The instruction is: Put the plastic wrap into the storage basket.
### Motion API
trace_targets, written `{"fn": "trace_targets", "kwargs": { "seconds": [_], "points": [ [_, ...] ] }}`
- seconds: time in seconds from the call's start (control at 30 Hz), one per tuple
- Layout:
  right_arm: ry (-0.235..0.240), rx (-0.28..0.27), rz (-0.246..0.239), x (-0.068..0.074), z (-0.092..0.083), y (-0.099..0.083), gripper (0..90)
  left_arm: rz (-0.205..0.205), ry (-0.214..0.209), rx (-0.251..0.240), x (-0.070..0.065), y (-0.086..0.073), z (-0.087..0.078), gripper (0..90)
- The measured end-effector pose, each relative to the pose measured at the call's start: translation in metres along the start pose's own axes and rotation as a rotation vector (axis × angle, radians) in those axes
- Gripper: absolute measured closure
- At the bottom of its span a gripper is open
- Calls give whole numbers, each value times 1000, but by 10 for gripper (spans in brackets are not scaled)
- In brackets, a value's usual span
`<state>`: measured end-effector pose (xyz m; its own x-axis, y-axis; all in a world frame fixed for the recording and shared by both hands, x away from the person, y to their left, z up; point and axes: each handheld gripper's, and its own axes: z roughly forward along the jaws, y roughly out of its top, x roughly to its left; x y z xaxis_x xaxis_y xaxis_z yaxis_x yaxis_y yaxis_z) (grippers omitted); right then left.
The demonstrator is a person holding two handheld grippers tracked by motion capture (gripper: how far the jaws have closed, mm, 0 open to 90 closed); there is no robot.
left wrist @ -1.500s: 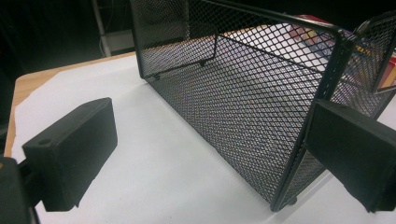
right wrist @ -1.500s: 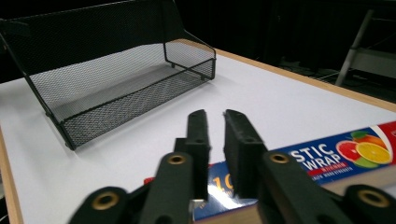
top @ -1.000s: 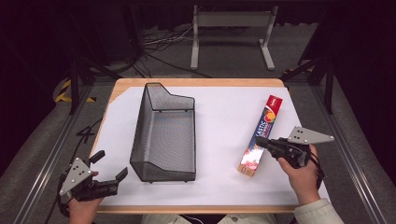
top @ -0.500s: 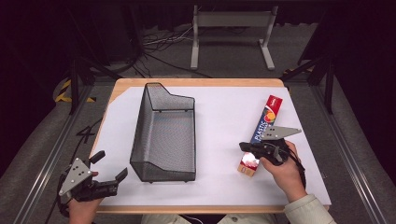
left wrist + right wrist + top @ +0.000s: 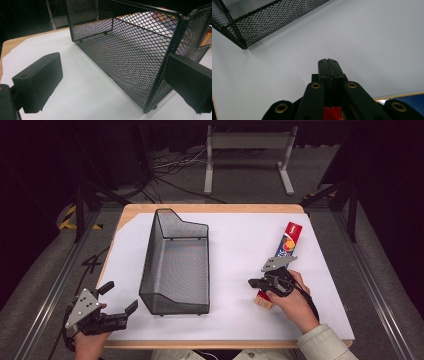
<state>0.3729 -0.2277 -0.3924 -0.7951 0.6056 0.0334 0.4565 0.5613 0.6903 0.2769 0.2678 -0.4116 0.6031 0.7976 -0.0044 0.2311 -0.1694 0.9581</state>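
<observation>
A black wire-mesh basket (image 5: 177, 270) stands lengthwise on the white table cover, left of centre. A long red and blue box (image 5: 287, 242) lies flat at the right. My right gripper (image 5: 251, 282) lies over the box's near end and points left toward the basket, its jaws shut pad to pad with nothing between the tips (image 5: 328, 61). A strip of the red box (image 5: 332, 113) shows beneath it. My left gripper (image 5: 119, 297) is open at the table's front left, just off the basket's near left corner. In the left gripper view the basket (image 5: 130, 50) stands ahead between the spread pads (image 5: 40, 80).
The white sheet (image 5: 235, 245) covers a wooden table (image 5: 210, 208) with bare space between basket and box. Dark floor, cables and a grey metal stand (image 5: 247, 142) lie beyond the far edge. Metal rails run along both sides of the table.
My right gripper has swung left and toward the front, from the box's right side to over its near end. The left gripper, the basket and the box have stayed put.
</observation>
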Motion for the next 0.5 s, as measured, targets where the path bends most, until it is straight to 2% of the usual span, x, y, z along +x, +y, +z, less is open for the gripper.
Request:
{"fn": "trace_targets", "kwargs": {
  "seconds": [0.13, 0.3, 0.47, 0.5],
  "points": [
    [19, 33, 3, -2, 7, 2, 900, -3, -12, -8, 1, 0, 0, 33],
    [18, 83, 3, -1, 15, 2, 900, -2, -8, -6, 1, 0, 1, 33],
    [25, 123, 5, -1, 19, 1, 900, -9, -21, -15, 0, 1, 1, 31],
    [28, 149, 9, -1, 22, 0, 900, -7, -22, -14, 0, 1, 1, 31]
  ]
}}
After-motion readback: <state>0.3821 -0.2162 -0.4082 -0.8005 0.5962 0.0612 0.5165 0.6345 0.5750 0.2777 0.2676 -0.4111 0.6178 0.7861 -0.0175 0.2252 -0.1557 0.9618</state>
